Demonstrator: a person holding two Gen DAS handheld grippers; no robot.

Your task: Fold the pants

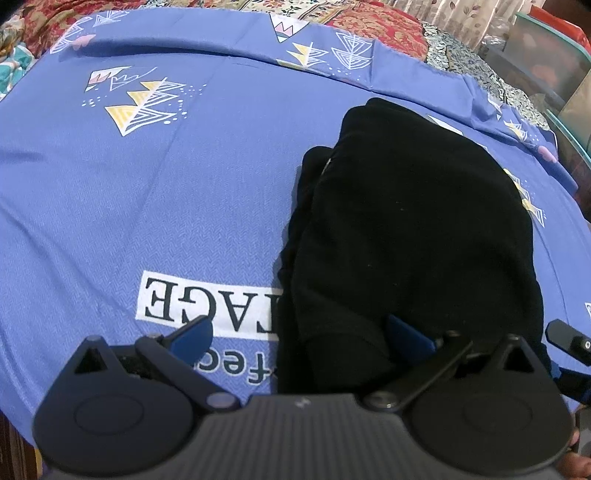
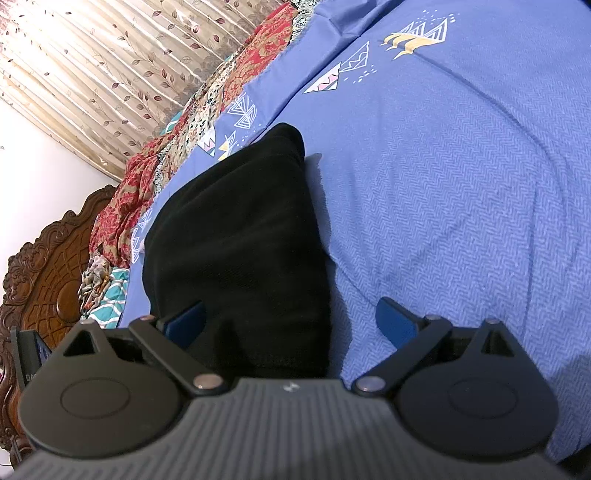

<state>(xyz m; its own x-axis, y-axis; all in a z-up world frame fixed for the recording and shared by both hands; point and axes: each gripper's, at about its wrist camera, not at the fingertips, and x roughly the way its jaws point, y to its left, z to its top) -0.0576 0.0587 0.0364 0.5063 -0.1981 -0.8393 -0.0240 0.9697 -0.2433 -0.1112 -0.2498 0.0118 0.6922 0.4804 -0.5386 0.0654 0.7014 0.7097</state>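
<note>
The black pants (image 1: 413,229) lie folded in a thick bundle on the blue printed bedsheet (image 1: 147,192). My left gripper (image 1: 299,338) is open wide over the bundle's near left edge. Its left finger hangs over the sheet's white label and its right finger (image 1: 406,336) over the black cloth, with no pad pressing. In the right wrist view the pants (image 2: 236,240) stretch away from my right gripper (image 2: 291,321), which also stands wide open. The bundle's near end sits between its fingers, close to the left finger (image 2: 184,321). The right finger is over bare sheet (image 2: 461,184).
A red patterned quilt (image 1: 376,22) lies along the far edge of the sheet. A leaf-print curtain (image 2: 92,74) and a carved wooden headboard (image 2: 48,280) stand behind the bed. Translucent storage boxes (image 1: 546,62) sit off the bed's right side.
</note>
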